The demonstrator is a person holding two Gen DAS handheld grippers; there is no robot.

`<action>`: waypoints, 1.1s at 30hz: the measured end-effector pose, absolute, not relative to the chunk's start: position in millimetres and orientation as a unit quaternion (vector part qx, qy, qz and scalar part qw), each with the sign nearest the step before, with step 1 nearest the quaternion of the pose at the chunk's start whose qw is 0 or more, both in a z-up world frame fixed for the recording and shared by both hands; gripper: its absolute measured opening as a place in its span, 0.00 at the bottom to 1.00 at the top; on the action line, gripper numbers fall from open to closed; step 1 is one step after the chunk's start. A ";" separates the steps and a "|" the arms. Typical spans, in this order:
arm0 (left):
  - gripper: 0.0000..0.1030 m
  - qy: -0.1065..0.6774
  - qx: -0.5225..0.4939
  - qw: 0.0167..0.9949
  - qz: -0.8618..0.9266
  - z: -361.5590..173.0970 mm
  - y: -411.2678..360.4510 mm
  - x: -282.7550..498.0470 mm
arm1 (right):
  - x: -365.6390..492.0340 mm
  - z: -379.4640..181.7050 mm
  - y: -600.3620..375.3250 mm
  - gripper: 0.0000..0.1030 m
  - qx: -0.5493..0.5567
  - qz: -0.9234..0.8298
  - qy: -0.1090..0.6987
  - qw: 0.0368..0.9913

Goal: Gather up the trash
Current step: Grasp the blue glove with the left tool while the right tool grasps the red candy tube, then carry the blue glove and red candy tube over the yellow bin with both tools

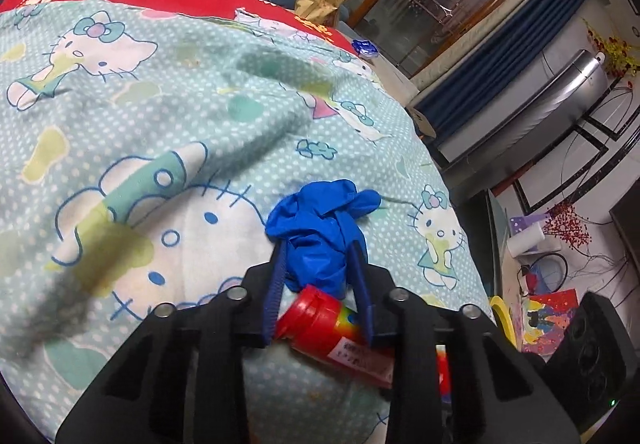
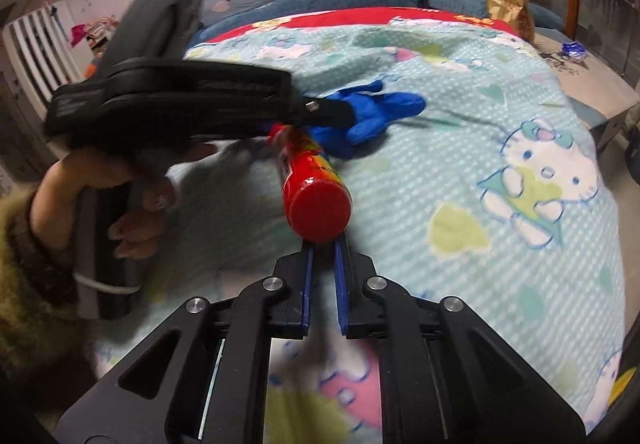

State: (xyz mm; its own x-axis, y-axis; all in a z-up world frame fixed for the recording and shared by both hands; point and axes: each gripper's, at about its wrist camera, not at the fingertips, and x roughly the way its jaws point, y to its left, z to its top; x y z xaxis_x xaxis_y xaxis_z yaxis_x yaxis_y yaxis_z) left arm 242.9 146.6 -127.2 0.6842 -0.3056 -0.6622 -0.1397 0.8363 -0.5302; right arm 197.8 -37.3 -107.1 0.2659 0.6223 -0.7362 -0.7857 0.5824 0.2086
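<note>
left gripper (image 1: 320, 244) clamps the blue glove (image 1: 320, 224) beside the red tube (image 2: 316, 188); right gripper (image 2: 324, 240), jaws nearly closed, holds nothing at the tube's cap.

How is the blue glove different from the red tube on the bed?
The blue glove is soft and crumpled into a lump; the red tube is hard, straight and round. The glove is plain blue all over; the tube is red with colourful print and a label. The left claw is squeezing the glove, while the tube's capped end is right at the right claw's tips. Both lie on the cartoon-cat blanket, touching each other.
</note>
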 end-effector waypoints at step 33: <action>0.12 0.324 -0.234 0.914 -0.074 -63.3 105.2 171.7 | 182.4 -84.3 -75.5 0.22 -0.039 0.442 0.350 0.825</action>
State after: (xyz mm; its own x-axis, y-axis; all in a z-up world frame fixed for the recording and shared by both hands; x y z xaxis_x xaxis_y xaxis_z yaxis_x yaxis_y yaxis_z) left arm 171.7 105.2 -63.3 0.7792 -0.2862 -0.5576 -0.0164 0.8800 -0.4747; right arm 182.4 -75.5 -84.3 0.3644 0.7018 -0.6121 -0.7567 0.6063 0.2447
